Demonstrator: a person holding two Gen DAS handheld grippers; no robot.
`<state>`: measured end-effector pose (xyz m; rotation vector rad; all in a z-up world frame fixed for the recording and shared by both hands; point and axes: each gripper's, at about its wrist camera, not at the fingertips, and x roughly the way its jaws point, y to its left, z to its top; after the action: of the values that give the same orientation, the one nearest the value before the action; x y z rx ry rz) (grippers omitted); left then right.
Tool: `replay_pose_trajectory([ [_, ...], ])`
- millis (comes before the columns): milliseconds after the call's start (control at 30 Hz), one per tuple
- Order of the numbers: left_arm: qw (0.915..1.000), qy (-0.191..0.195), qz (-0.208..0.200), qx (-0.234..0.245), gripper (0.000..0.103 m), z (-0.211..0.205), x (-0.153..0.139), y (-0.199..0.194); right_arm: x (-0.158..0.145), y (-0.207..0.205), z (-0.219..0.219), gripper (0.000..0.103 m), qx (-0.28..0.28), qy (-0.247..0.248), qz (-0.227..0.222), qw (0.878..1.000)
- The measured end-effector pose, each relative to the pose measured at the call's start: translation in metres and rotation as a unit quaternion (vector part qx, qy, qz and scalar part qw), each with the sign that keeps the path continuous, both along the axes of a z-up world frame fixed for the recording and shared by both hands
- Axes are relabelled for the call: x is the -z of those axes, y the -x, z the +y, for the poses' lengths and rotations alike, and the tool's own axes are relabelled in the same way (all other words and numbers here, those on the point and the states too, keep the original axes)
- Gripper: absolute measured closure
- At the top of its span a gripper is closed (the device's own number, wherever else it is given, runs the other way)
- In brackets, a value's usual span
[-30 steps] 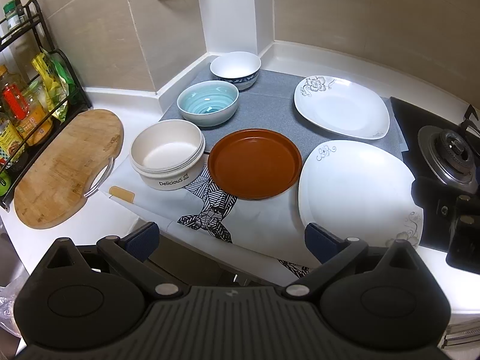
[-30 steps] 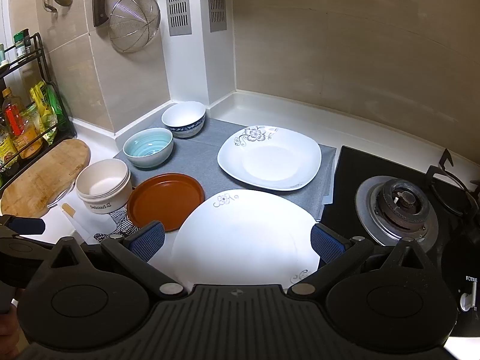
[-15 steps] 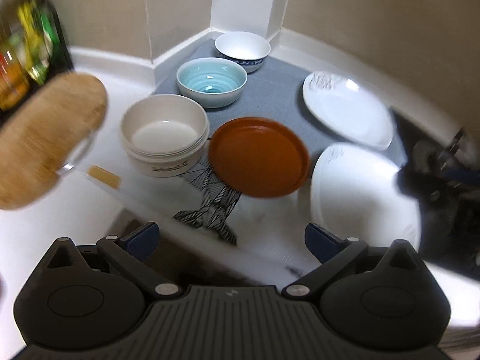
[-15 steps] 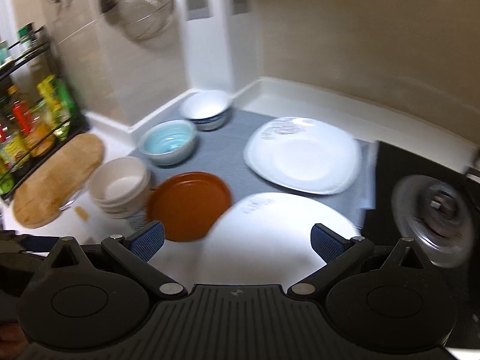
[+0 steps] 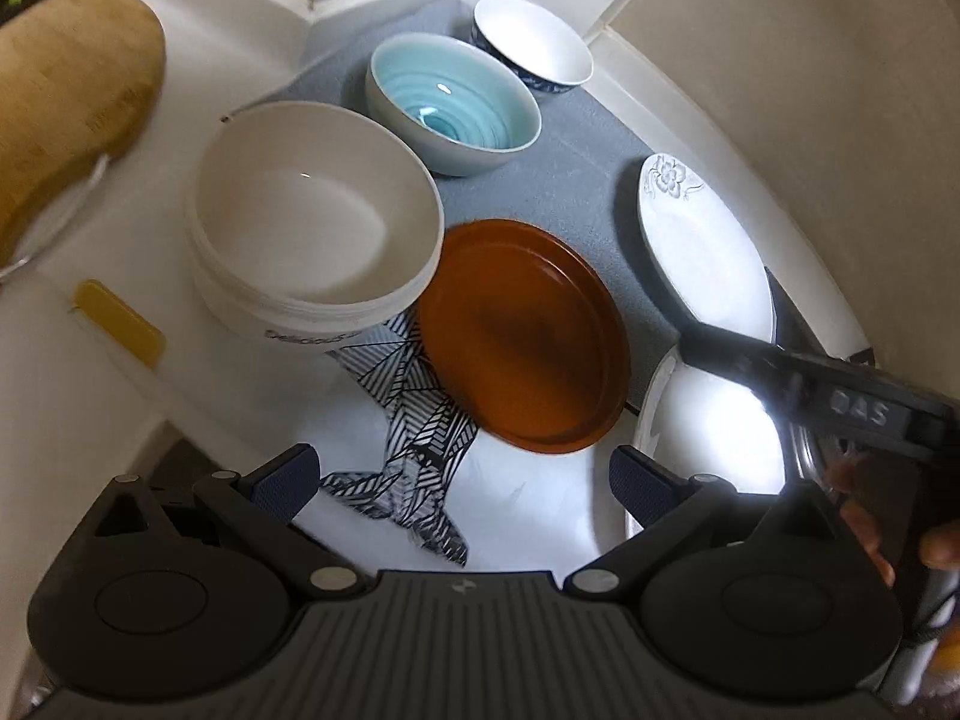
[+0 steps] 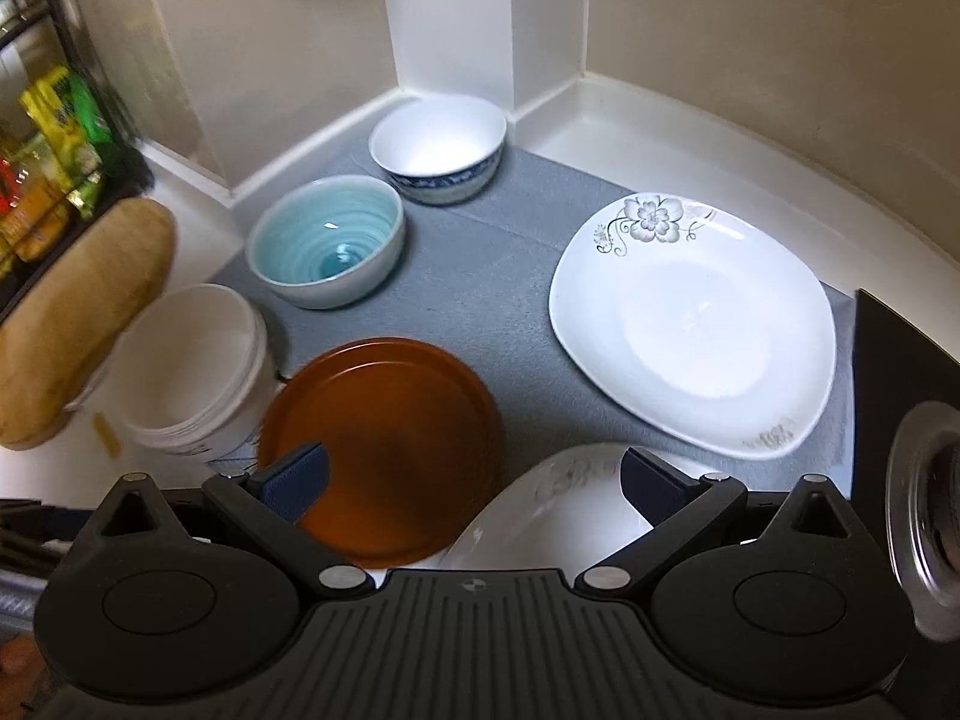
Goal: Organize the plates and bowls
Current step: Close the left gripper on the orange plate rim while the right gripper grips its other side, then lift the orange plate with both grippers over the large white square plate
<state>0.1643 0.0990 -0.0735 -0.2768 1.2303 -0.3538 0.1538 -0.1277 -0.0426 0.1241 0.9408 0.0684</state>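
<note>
both grippers spread wide, holding nothing

my left gripper (image 5: 462, 477) and right gripper (image 6: 474, 471) hover open over the counter. largest first: flowered white plate (image 6: 690, 324) on the grey mat (image 6: 480, 276), brown plate (image 6: 384, 444), cream tub (image 5: 312, 222), teal bowl (image 6: 327, 249), blue-patterned bowl (image 6: 438, 144).

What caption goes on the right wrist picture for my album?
Open right gripper hovers over a brown plate and white plate, bowls behind.
</note>
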Motion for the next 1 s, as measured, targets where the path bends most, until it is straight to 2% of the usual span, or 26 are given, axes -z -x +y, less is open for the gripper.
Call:
replay_pose_trajectory([
  [133,0.9997,0.001,0.008,-0.023,0.002,-0.009,0.012,-0.012,0.017,-0.033,-0.002,0.001,-0.032,-0.011,0.023,0.999],
  [300,0.9943,0.030,0.085,-0.056,0.024,-0.014,0.035,-0.024,0.039,-0.062,-0.002,0.016,-0.058,-0.021,0.055,0.997],
  [400,0.9913,0.036,0.095,-0.084,0.030,-0.016,0.038,-0.028,0.051,-0.072,-0.007,0.025,-0.055,-0.028,0.075,0.995],
  [533,0.9912,0.040,0.095,-0.083,0.047,-0.026,0.037,-0.031,0.065,-0.077,-0.015,0.049,-0.057,-0.031,0.094,0.993],
  [633,0.9907,0.042,0.097,-0.085,0.069,-0.030,0.042,-0.038,0.070,-0.071,-0.013,0.056,-0.068,-0.020,0.083,0.994],
  [667,0.9905,0.039,0.098,-0.087,0.082,-0.031,0.043,-0.039,0.071,-0.069,-0.011,0.059,-0.077,-0.010,0.076,0.994],
  [767,0.9902,0.042,0.094,-0.095,0.084,-0.029,0.044,-0.042,0.072,-0.063,-0.005,0.073,-0.086,0.033,0.058,0.994],
  [800,0.9902,0.040,0.094,-0.095,0.085,-0.029,0.044,-0.042,0.072,-0.062,-0.004,0.082,-0.081,0.045,0.052,0.994],
  [867,0.9902,0.036,0.093,-0.098,0.086,-0.031,0.044,-0.044,0.070,-0.063,-0.007,0.094,-0.067,0.044,0.054,0.995],
  [1000,0.9924,0.037,0.075,-0.090,0.086,-0.029,0.036,-0.042,0.052,-0.060,-0.013,0.095,-0.066,0.032,0.033,0.997],
])
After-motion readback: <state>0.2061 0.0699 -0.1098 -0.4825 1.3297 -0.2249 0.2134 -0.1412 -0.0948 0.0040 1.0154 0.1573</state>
